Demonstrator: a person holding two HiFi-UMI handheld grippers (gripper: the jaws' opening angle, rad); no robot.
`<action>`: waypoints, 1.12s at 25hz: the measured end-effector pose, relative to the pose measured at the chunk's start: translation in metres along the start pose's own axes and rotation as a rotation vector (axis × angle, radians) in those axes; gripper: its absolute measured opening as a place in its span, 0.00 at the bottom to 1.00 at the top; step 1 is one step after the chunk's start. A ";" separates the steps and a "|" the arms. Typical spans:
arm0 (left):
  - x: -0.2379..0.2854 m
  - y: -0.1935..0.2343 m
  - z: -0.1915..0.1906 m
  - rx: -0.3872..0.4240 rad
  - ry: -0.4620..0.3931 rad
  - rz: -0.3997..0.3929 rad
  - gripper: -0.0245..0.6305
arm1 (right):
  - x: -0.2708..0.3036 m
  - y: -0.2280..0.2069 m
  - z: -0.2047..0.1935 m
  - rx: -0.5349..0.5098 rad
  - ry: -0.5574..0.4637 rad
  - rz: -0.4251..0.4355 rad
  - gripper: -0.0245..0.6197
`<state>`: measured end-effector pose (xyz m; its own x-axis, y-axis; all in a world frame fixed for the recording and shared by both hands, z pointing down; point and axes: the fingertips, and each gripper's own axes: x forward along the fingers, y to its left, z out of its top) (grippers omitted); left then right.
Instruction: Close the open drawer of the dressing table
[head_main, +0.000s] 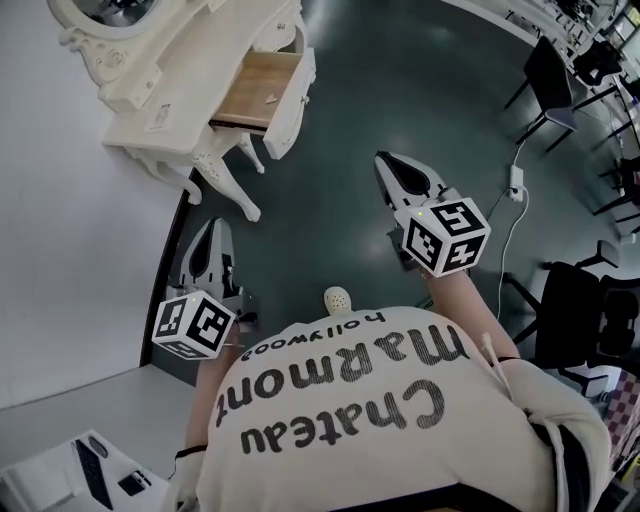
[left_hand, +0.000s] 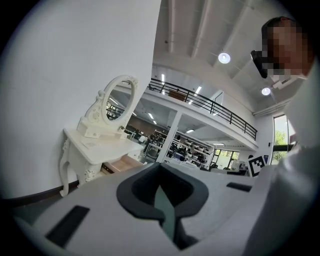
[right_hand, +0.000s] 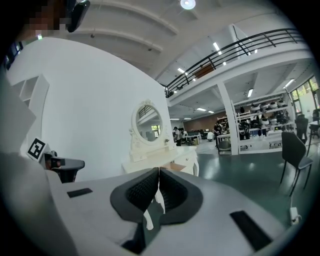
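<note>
The white carved dressing table (head_main: 170, 75) with an oval mirror stands against the wall at the upper left of the head view. Its drawer (head_main: 262, 90) is pulled out and shows a bare wooden bottom. My left gripper (head_main: 213, 228) is shut and empty, below the table near its legs. My right gripper (head_main: 386, 162) is also shut and empty, over the dark floor to the right of the drawer front. Neither touches the table. The left gripper view has the table (left_hand: 95, 145) ahead on the left, and the right gripper view has it (right_hand: 155, 152) straight beyond the closed jaws.
The floor (head_main: 400, 90) is dark green, with the white wall (head_main: 70, 260) along the left. Black chairs (head_main: 550, 75) stand at the right. A white power strip with its cable (head_main: 516, 185) lies on the floor. A white case (head_main: 80, 475) sits at the lower left.
</note>
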<state>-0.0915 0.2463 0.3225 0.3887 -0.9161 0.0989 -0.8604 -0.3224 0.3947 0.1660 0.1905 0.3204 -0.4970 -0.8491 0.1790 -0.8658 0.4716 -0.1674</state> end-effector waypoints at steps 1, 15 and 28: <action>0.006 -0.002 0.002 0.008 -0.006 0.001 0.05 | 0.003 -0.005 0.004 -0.002 -0.009 0.006 0.08; 0.051 0.017 -0.026 0.023 0.077 0.078 0.05 | 0.037 -0.049 -0.053 0.086 0.110 0.016 0.08; 0.142 0.060 0.003 -0.031 0.076 0.026 0.05 | 0.120 -0.080 -0.049 0.125 0.150 -0.024 0.08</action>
<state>-0.0889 0.0963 0.3575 0.3912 -0.9028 0.1784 -0.8605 -0.2902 0.4187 0.1727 0.0628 0.4028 -0.4872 -0.8106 0.3250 -0.8684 0.4103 -0.2784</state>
